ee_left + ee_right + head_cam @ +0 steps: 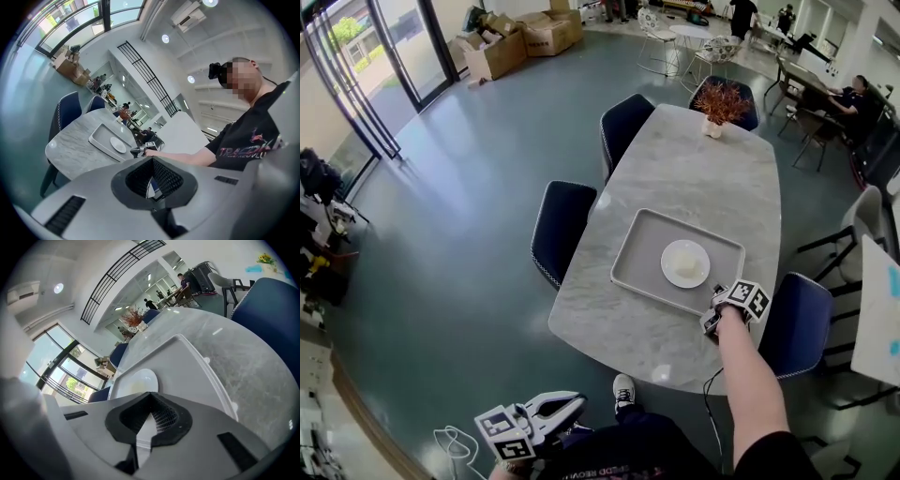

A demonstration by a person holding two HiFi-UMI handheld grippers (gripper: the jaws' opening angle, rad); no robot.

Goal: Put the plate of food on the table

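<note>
A white plate (685, 263) with a pale bit of food lies in a grey tray (637, 246) resting on the marble table (694, 169). My right gripper (711, 322) is at the tray's near right corner, its jaws closed on the rim. In the right gripper view the tray (187, 362) and plate (136, 383) lie just beyond the right gripper (150, 420). My left gripper (572, 405) hangs low by my body, off the table, shut and empty. From the left gripper (153, 180), the tray (101, 140) and plate (117, 145) appear far off.
Dark blue chairs (562, 225) (623, 127) (797, 323) stand around the table. A vase of red twigs (717, 108) sits at its far end. Cardboard boxes (520, 42) and glass doors (384, 66) are at the back left. People sit at the far right (853, 98).
</note>
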